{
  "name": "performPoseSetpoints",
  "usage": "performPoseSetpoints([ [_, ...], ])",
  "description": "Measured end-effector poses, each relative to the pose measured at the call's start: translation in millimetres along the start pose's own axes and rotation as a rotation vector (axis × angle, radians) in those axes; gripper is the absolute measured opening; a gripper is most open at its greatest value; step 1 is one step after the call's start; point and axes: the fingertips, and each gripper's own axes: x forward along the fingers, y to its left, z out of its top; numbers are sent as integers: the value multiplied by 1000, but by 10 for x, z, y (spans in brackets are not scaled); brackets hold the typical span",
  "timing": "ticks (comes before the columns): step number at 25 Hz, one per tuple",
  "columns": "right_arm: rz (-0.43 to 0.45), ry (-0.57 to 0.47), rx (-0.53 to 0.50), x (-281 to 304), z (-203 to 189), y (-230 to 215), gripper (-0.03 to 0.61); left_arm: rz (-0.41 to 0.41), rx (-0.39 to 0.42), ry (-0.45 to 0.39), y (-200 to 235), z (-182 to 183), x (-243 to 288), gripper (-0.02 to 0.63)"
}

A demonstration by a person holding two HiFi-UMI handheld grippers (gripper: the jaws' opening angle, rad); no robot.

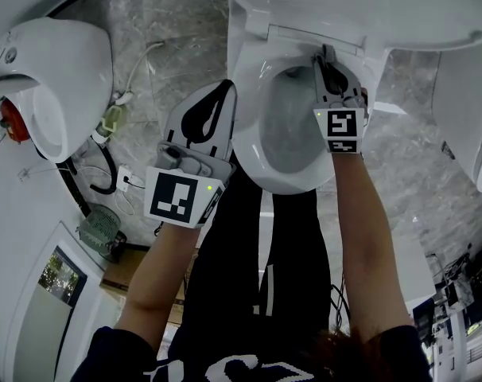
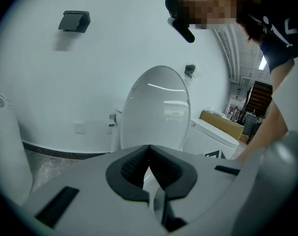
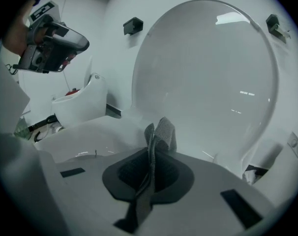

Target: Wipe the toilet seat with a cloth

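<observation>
Judging from how things lie, the wiping is taken to be under way but far from finished. The right claw [image 1: 328, 60] is held at the back of the toilet [image 1: 253, 138], just below the raised lid [image 1: 360, 6], and a grey mesh cloth [image 3: 162, 131] is pinched between its jaws, with a folded end standing out past the tips. In the right gripper view the lid [image 3: 208, 82] fills the background close behind the cloth, and the flat white ring round the bowl [image 3: 90, 136], taken to be the seat, lies just to the left of it. Whether the cloth is pressed onto that ring or held just above it cannot be told.

The left claw [image 1: 227, 87] is held beside the toilet's left flank, over the marble floor [image 1: 161, 38] and apart from the ring; in the left gripper view its jaws [image 2: 149, 150] are seen brought together with nothing between them, so no part in the wiping is being taken by it.

No streaks, wet patches or dirt can be made out on the ring, so the stretch already covered cannot be judged. With the cloth at the rear by the hinge, both sides and the front are reckoned as left to be wiped
</observation>
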Motion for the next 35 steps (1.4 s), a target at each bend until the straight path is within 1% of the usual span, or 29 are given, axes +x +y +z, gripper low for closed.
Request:
performPoseSetpoints([
  [6, -41, 100, 25, -148, -157, -185, 26, 7, -2, -13, -74, 50, -36, 11],
  [9, -63, 134, 97, -240, -226, -312, 26, 15, 6, -25, -106, 113, -80, 11],
  [11, -95, 169, 143, -303, -284, -398, 26, 17, 5, -45, -139, 171, -114, 11],
  [12, -121, 187, 174, -340, -318, -456, 26, 20, 5, -48, -154, 186, -127, 11],
  [14, -191, 197, 284, -448, -357, -614, 26, 21, 8, -50, -196, 207, -145, 11],
  [15, -224, 178, 354, -528, -341, -698, 26, 19, 10, -52, -224, 221, -156, 11],
  [17, -259, 98, 463, -747, -221, -832, 26, 19, 15, -56, -282, 259, -189, 11],
  [18, -262, 51, 488, -884, -128, -873, 26, 20, 17, -59, -314, 287, -209, 11],
  [20, -255, -50, 498, -1223, 115, -917, 26, 25, 21, -61, -376, 358, -267, 11],
  [24, -238, -270, 458, -2084, 827, -941, 26, 35, 32, -71, -489, 628, -461, 11],
  [27, -222, -395, 419, -2716, 1427, -906, 26, 48, 42, -95, -597, 944, -692, 11],
  [31, -184, -490, 372, -3344, 2189, -843, 26, 69, 51, -144, -758, 1480, -1027, 11],
  [33, -162, -515, 340, -3600, 2530, -807, 26, 79, 47, -163, -845, 1739, -1191, 11],
  [35, -146, -533, 312, -3787, 2785, -799, 25, 91, 38, -187, -922, 1948, -1317, 11],
])
